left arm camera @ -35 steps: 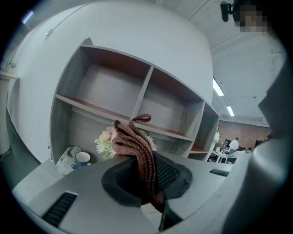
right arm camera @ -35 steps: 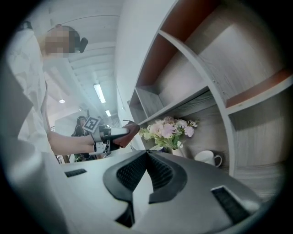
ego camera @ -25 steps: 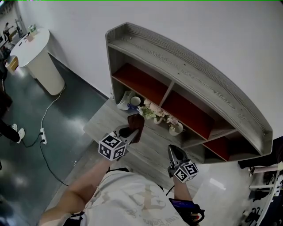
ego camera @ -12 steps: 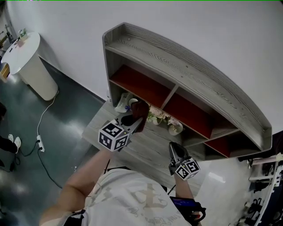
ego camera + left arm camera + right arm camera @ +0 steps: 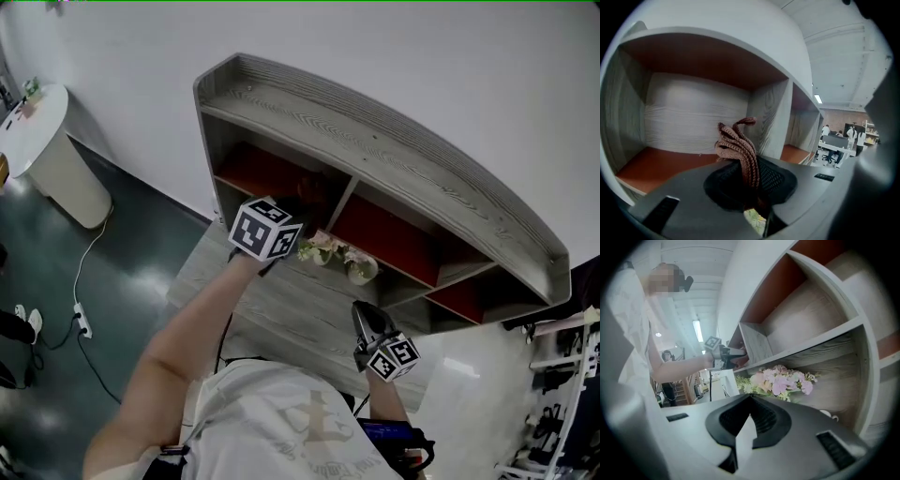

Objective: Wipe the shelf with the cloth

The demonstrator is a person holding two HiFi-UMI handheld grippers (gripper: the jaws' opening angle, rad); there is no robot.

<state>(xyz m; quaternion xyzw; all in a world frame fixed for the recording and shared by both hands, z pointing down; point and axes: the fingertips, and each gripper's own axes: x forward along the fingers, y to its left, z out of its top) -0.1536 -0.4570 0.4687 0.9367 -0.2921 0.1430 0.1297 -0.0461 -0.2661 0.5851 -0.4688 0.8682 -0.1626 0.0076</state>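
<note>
The grey wooden shelf (image 5: 394, 150) has compartments with red-orange floors. My left gripper (image 5: 295, 208) reaches into the upper left compartment (image 5: 661, 164), shut on a brown knitted cloth (image 5: 739, 149). The cloth (image 5: 310, 191) sticks up from between the jaws, just above the red floor. Whether it touches the floor I cannot tell. My right gripper (image 5: 369, 327) hangs low over the grey lower board (image 5: 281, 319), shut, with nothing between its jaws. In the right gripper view the jaws (image 5: 749, 404) meet at their tips.
Pink flowers (image 5: 328, 247) in a white vase (image 5: 361, 273) stand on the lower board under the red compartments, seen also as flowers (image 5: 780, 379) ahead of the right gripper. A white round table (image 5: 42, 141) and a floor cable (image 5: 84, 272) lie at the left.
My left gripper has risen with the cloth from over the lower board up into the upper left compartment. The right gripper has barely moved.
</note>
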